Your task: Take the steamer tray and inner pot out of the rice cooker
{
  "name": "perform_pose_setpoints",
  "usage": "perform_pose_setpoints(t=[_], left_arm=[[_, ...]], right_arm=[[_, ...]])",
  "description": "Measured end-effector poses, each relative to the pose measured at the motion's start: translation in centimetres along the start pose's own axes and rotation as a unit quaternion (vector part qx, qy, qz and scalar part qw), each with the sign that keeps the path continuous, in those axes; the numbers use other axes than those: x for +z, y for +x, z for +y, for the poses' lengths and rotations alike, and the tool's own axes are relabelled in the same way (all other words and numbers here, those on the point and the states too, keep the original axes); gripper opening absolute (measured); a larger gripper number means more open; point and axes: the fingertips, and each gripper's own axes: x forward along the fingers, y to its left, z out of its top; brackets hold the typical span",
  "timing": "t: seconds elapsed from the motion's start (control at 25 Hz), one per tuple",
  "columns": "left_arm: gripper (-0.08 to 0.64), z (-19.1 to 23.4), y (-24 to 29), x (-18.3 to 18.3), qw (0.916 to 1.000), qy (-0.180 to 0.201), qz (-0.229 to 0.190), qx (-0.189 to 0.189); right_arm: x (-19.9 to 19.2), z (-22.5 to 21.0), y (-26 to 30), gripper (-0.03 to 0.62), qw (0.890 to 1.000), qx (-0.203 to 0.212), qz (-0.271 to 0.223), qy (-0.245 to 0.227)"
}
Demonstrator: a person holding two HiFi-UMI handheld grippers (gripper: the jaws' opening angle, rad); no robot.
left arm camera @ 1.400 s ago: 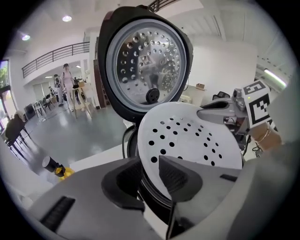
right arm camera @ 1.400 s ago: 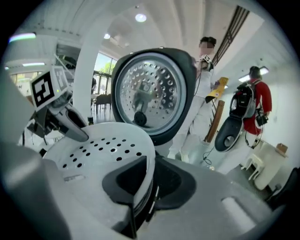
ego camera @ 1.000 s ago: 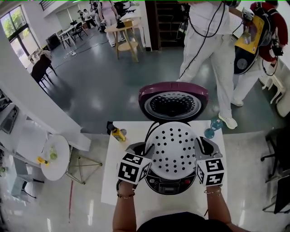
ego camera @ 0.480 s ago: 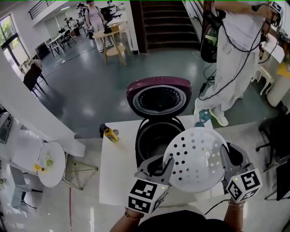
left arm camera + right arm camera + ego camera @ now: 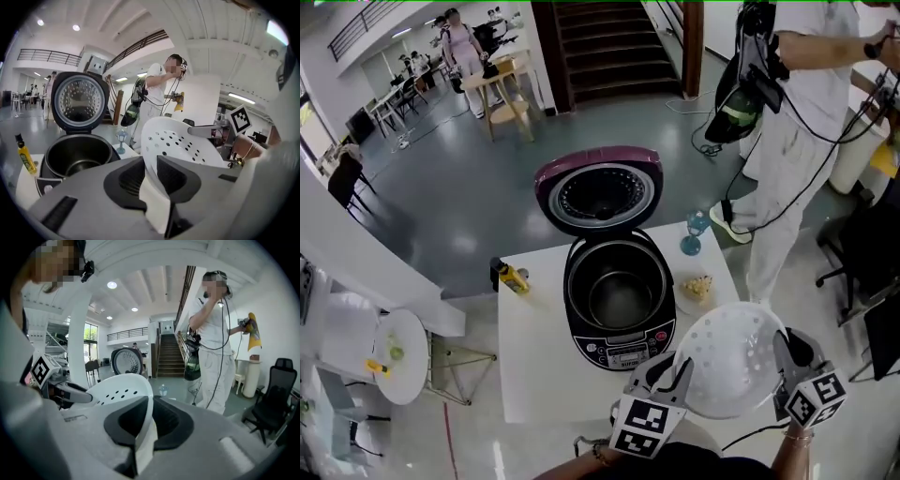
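The white perforated steamer tray (image 5: 729, 361) hangs over the table's near right corner, clear of the rice cooker (image 5: 619, 305). My left gripper (image 5: 679, 372) is shut on its left rim, my right gripper (image 5: 784, 349) shut on its right rim. In the left gripper view the tray (image 5: 183, 143) rises tilted from the left gripper (image 5: 150, 174), with the right gripper (image 5: 212, 131) beyond it. In the right gripper view the right gripper (image 5: 144, 423) pinches the tray's (image 5: 121, 392) edge. The cooker's purple lid (image 5: 600, 190) stands open and the dark inner pot (image 5: 619, 292) sits inside.
On the white table (image 5: 534, 361) stand a yellow bottle (image 5: 514, 278), a blue glass (image 5: 694, 231) and a small dish of food (image 5: 698, 288). A person in white (image 5: 797, 131) stands at the right by a black chair (image 5: 862, 262). A small round table (image 5: 384, 342) is at the left.
Both grippers carried the steamer tray from over the cooker toward the near right of the table. The inner pot, covered before, now shows.
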Motion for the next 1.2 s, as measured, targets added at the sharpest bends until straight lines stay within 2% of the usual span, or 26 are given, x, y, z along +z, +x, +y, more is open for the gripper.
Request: perform_pose_setpoints(t=[0.12,0.32,0.48,0.6,0.72,0.92,1.2], left_arm=[[0.081,-0.8,1.2,-3.5,0.9992,-0.014,0.035,-0.007],[0.086,-1.2,4.1,-8.1,0.9962,-0.007,0.085,0.016],[0.086,-0.8,7.5,-11.5,0.9910,-0.028,0.126,0.036],[0.086,-0.6,10.0,-14.4,0.9849,-0.057,0.157,0.047],[0.086,-0.1,12.2,-16.3,0.9812,-0.072,0.168,0.062],[0.086,1.1,14.8,-18.3,0.9754,-0.096,0.185,0.073],[0.086,2.3,17.1,-20.1,0.9702,-0.103,0.200,0.090]], right_arm=[[-4.1,-1.0,-0.3,0.025,1.000,-0.007,0.023,0.016],[-10.4,-3.3,1.4,0.025,0.997,0.013,0.066,0.037],[-15.3,-5.6,4.4,0.025,0.992,0.039,0.106,0.060],[-18.2,-7.1,6.1,0.025,0.988,0.054,0.135,0.056],[-20.8,-8.2,7.9,0.025,0.984,0.062,0.156,0.054],[-23.5,-9.2,10.7,0.026,0.981,0.072,0.176,0.050],[-25.9,-10.2,13.3,0.028,0.975,0.083,0.199,0.048]])
